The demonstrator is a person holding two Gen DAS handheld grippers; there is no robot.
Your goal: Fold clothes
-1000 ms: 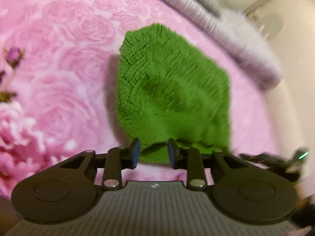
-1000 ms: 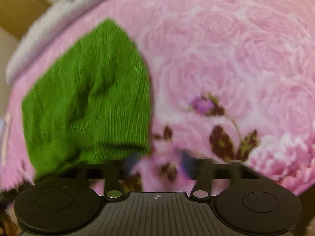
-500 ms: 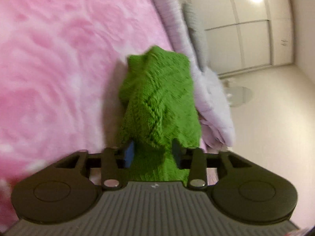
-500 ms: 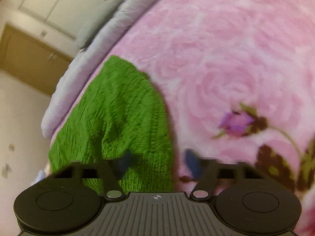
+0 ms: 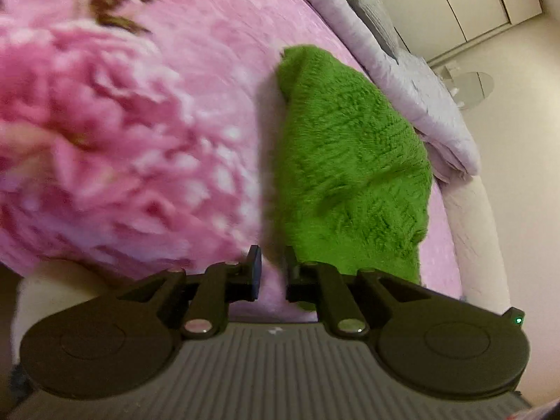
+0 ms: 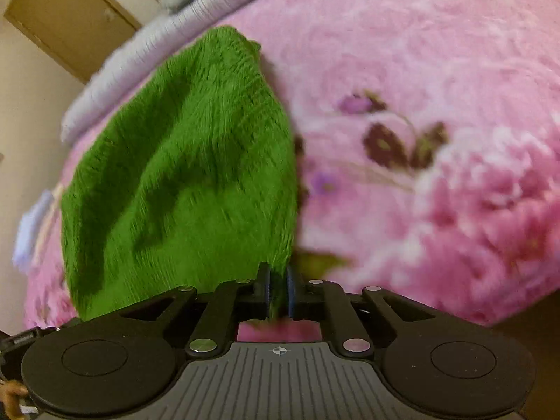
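Step in hand: a fold of the green knit garment (image 6: 182, 182), with its near edge lifted off the pink rose-print blanket (image 6: 420, 70) on the bed; this is my reading from the raised cloth.

Garment's place: in the right wrist view it fills the left half of the frame, hanging from the tongs at bottom centre; its far end rests on the blanket near the grey quilt (image 6: 147, 52) at upper left.

Right tongs (image 6: 279, 292): jaws have just been closing and are now pinching the lower right corner of the knit, with green cloth between the pads.

Left tongs (image 5: 270, 273): jaws have just been opening a little; a narrow gap with pink blanket showing through. The garment (image 5: 350, 161) lies against and behind the right-hand finger, not between the pads, so this side looks let go.

Next move calls for: a fresh hold on the left corner, or setting the edge down evenly, so the fold does not skew.

Left view alone shows: the white wardrobe doors (image 5: 472, 3) at upper right and the bed's padded edge (image 5: 476, 231).

Right view alone shows: the pinch itself, and a brown door (image 6: 66, 21) at upper left.
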